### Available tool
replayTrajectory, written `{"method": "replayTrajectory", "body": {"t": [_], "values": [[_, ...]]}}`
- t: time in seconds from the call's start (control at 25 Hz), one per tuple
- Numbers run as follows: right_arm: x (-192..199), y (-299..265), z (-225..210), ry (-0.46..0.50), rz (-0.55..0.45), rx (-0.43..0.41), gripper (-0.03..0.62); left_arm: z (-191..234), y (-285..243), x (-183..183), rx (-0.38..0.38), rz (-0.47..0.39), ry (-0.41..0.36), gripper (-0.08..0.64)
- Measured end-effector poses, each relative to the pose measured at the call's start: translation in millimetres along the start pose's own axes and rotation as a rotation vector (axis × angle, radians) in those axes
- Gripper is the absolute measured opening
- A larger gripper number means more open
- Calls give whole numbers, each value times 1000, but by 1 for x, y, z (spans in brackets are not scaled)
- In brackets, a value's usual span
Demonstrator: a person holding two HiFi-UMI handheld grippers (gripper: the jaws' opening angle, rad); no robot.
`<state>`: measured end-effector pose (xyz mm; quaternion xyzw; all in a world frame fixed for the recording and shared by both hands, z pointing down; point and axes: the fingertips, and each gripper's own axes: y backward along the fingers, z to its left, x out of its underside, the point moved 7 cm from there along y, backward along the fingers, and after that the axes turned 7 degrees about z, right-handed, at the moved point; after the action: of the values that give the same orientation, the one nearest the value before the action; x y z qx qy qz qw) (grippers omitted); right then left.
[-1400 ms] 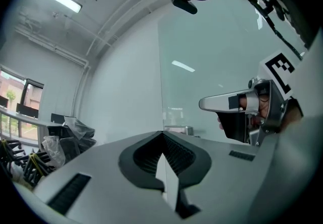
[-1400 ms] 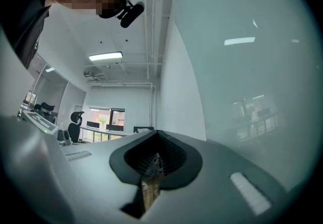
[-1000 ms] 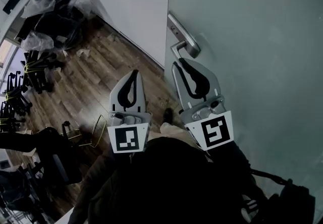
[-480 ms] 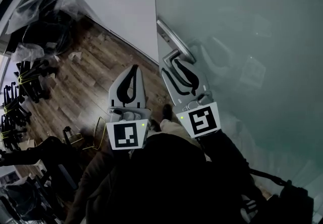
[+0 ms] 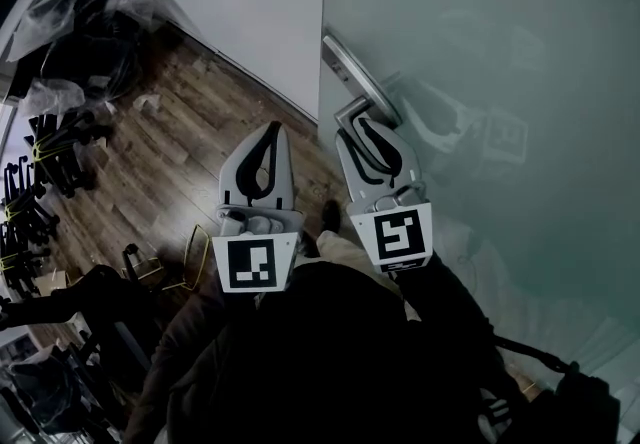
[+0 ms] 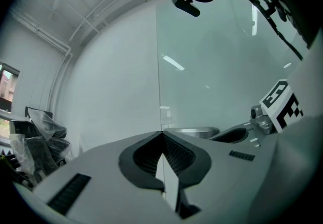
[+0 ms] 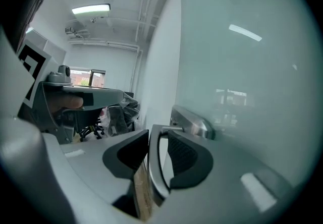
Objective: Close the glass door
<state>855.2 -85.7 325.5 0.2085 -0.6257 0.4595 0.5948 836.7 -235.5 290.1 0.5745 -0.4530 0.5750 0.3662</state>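
**My right jaws stand open around the door handle; my left jaws are shut and empty**

I hold a gripper in each hand, side by side, both pointing at a frosted glass door point(image 5: 490, 82).

My right gripper point(image 5: 368, 130) is at the metal door handle point(image 5: 362, 110). Its jaws have just been opening and now stand wide apart. The handle's curved lever passes between the two black pads. It runs close along the left pad, and a clear gap shows between it and the right pad. Neither pad clamps it. The handle's mounting plate sits just past the jaw tips, fixed to the glass.

My left gripper point(image 5: 272, 127) hangs just to the left of the right one, apart from it and touching nothing. Its jaws are pressed together at the tips with nothing between them.

The glass door fills the space ahead of and to the right of my right jaws. Its vertical edge rises straight ahead of my left jaws. Left of that edge is a plain white wall point(image 5: 260, 2). I cannot tell whether the door is fully latched.

Below both grippers lies a dark wooden floor point(image 5: 170, 152). Stacked office chairs point(image 5: 50, 142) stand far off to the left of my left jaws.
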Motion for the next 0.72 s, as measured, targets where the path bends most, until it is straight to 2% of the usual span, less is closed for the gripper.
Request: {"method": "replayTrajectory", "body": {"t": [0.12,0.2,0.28,0.72], "values": [[7,-8,-6,7,45,-37,102,0,-6,2,9,7,-5,-3],[9,-9,-7,-19,49,-91,69,0,-5,4,11,7,-2,-3],[9,-7,-3,-48,52,-119,66,0,3,5,12,4,5,-3],[5,-1,11,-63,57,-172,64,9,34,1,-41,2,6,-3]]}}
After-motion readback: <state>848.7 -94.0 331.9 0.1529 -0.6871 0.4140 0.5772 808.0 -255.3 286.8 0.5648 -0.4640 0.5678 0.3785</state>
